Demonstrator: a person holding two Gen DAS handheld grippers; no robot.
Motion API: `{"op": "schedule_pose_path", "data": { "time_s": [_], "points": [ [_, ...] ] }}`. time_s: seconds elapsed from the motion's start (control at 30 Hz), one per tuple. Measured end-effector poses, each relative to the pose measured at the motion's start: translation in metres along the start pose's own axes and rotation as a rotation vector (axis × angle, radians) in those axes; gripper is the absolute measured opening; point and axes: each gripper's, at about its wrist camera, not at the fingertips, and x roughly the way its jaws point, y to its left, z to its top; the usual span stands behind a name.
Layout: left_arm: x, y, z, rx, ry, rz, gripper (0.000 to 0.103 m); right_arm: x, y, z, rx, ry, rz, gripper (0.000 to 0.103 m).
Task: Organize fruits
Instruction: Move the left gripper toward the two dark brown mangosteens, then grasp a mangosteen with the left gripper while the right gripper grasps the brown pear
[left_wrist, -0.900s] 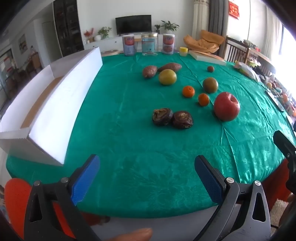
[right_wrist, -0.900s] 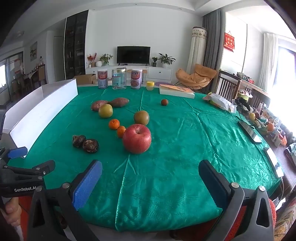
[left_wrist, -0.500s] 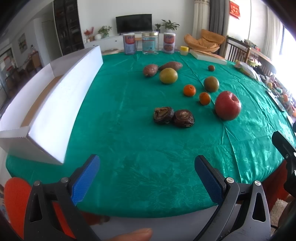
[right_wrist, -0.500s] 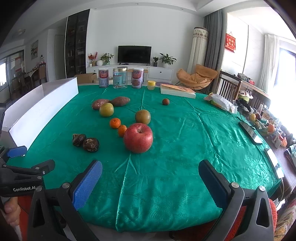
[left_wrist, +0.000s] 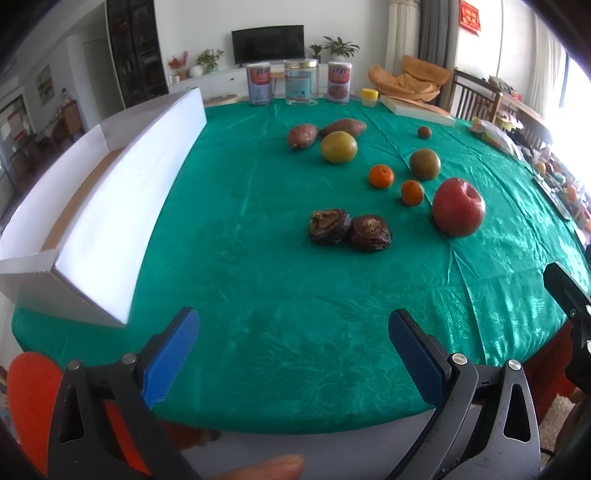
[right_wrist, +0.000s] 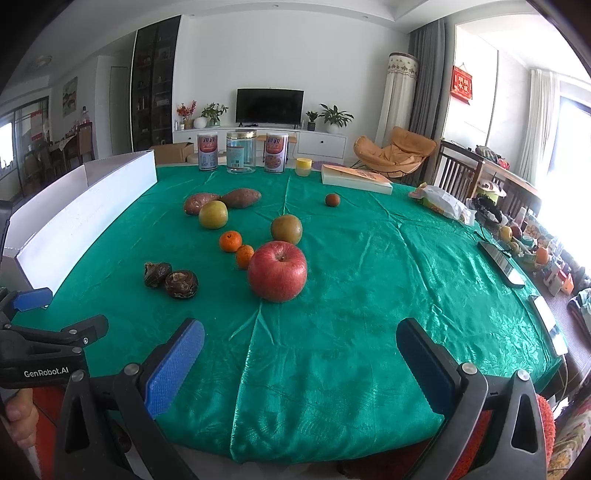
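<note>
Your left gripper (left_wrist: 293, 328) and right gripper (right_wrist: 300, 338), jaws spread and empty, hover at the desk's (right_wrist: 369, 332) near edge; beyond lie two shrivelled fruits (left_wrist: 349, 230), an apple (right_wrist: 277, 271), tangerines (right_wrist: 236, 247), unsorted beside the white box (left_wrist: 122, 221), likely their destination.

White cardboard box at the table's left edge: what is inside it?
Inside the white cardboard box, only a strip of bare brown floor shows. Its near white wall covers the rest, so contents there cannot be seen.
</note>
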Motion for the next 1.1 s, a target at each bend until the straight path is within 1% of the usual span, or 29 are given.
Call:
{"op": "schedule_pose_path", "data": {
  "time_s": [0.27,0.4,0.47,0.6,0.67,0.7,0.77,0.8,0.87,0.93,1.0,1.1],
  "points": [
    [0.002,0.001,-0.002,0.004,0.012,0.001,0.102,0.004,-0.002,-0.002,0.003,0.009,-0.001,0.103],
    [0.015,0.007,-0.002,-0.006,0.040,-0.019,0.102,0.013,-0.005,-0.003,0.007,0.030,0.008,0.103],
    [0.030,0.011,-0.002,-0.012,0.066,-0.037,0.102,0.026,-0.012,0.000,0.038,0.065,0.027,0.103],
    [0.064,0.011,-0.004,0.017,0.131,-0.030,0.102,0.070,-0.032,0.001,0.087,0.177,0.024,0.103],
    [0.068,0.010,-0.003,0.022,0.119,-0.049,0.102,0.094,-0.037,-0.002,0.068,0.219,0.007,0.103],
    [0.069,0.008,-0.002,0.035,0.119,-0.045,0.103,0.103,-0.038,-0.006,0.064,0.257,0.009,0.103],
    [0.071,0.005,0.001,0.054,0.111,-0.061,0.103,0.117,-0.037,-0.015,0.052,0.286,0.007,0.103],
    [0.072,0.005,0.001,0.055,0.104,-0.066,0.103,0.122,-0.038,-0.021,0.032,0.319,-0.005,0.103],
    [0.073,0.006,0.000,0.054,0.083,-0.068,0.103,0.124,-0.039,-0.029,0.037,0.344,0.011,0.103],
    [0.073,0.008,0.000,0.049,0.063,-0.065,0.103,0.127,-0.038,-0.029,0.069,0.316,0.054,0.103],
    [0.074,0.008,0.000,0.041,0.057,-0.064,0.103,0.128,-0.038,-0.028,0.080,0.305,0.074,0.103],
    [0.078,0.011,0.008,0.057,0.073,-0.076,0.103,0.129,-0.038,-0.029,0.092,0.281,0.095,0.103]
  ]
}}
